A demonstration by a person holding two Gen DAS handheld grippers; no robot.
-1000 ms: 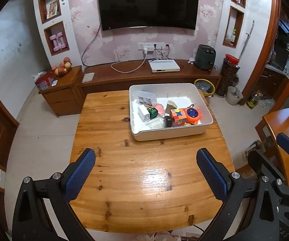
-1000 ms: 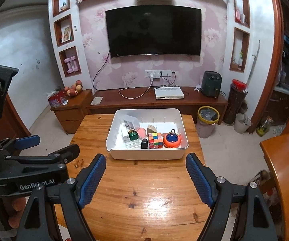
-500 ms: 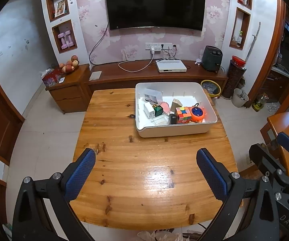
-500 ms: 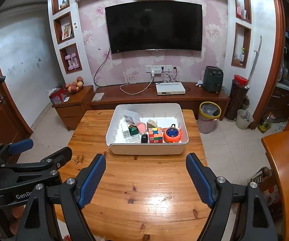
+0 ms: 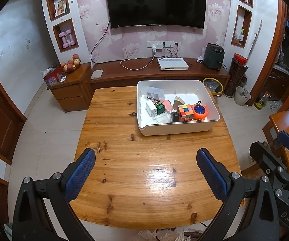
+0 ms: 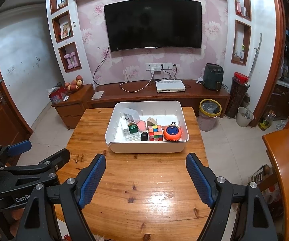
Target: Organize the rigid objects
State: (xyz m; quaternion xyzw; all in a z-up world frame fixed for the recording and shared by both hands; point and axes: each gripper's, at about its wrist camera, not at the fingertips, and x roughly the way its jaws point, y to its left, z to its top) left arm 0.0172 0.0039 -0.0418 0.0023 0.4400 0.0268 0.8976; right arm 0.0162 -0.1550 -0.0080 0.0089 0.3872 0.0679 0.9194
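Note:
A white bin (image 5: 176, 130) (image 6: 146, 147) stands on the far right part of the wooden table (image 5: 144, 166) (image 6: 144, 190). It holds a colour cube (image 5: 185, 112) (image 6: 155, 133), an orange round toy (image 5: 200, 111) (image 6: 172, 133), a green box (image 5: 160, 108), a clear box (image 5: 154, 94), a white plug (image 5: 150, 108) and several more small things. My left gripper (image 5: 145, 168) is open and empty, high above the table's near half. My right gripper (image 6: 145, 172) is open and empty too, well short of the bin. The left gripper also shows at the left of the right wrist view (image 6: 18, 156).
A TV (image 6: 153, 23) hangs on the far wall above a low wooden cabinet (image 6: 160, 96). A yellow-rimmed waste bin (image 6: 209, 114) stands right of the table. A second wooden table (image 6: 287, 170) is at the right edge. Tiled floor surrounds the table.
Both grippers have pulled back and risen, so the table and bin look smaller and farther. Both stay open and empty. Nothing in the bin has moved.

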